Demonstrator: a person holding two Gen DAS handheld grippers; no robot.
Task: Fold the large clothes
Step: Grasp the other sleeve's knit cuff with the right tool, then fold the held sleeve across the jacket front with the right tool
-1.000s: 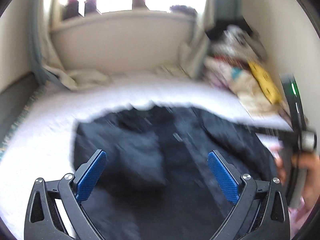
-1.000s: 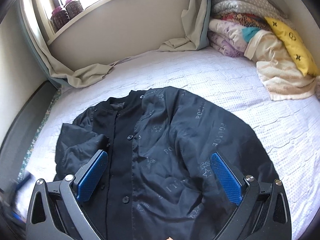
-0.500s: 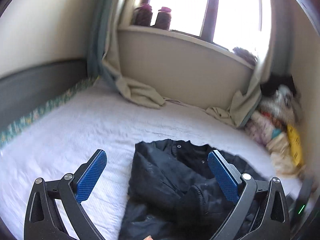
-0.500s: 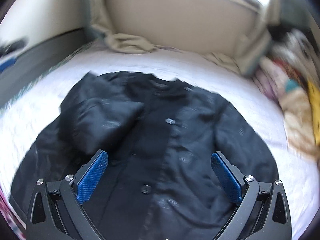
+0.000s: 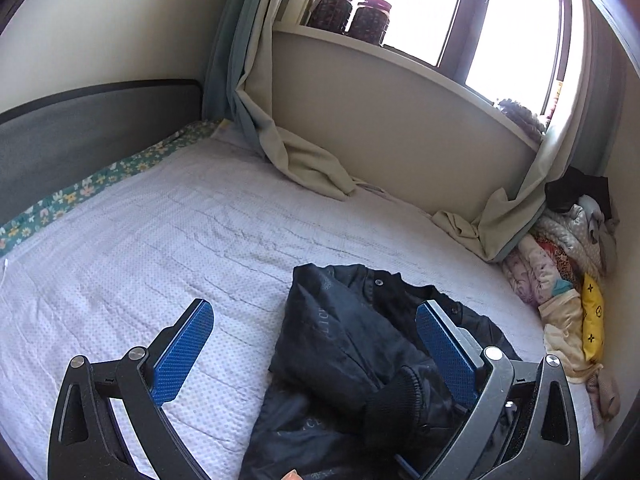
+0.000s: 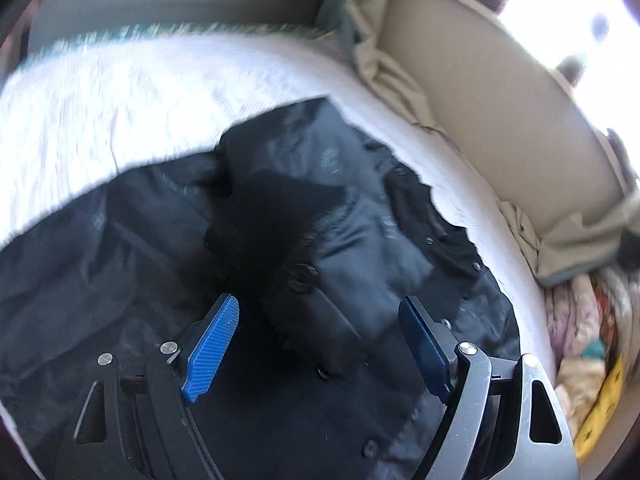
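At the far left of the left wrist view a grey headboard (image 5: 92, 136) and a floral strip of bedding edge the white bed cover (image 5: 168, 248), which lies bare across most of the frame and gives room to fold on. Low in that frame the left gripper (image 5: 316, 354) stands wide apart with nothing between its blue pads, one over bare cover and the other over cloth, as if waiting off to the side. The black jacket (image 5: 352, 344) lies in the lower middle to right, one sleeve already laid across its front with the ribbed cuff (image 5: 394, 396) near the right pad. In the blurred right wrist view the right gripper (image 6: 320, 344) hangs over the folded sleeve; its jaws have just been closing but remain apart, gripping nothing, probably lining up a pinch. At the far right, folded bedding (image 5: 560, 264) is stacked out of the way.
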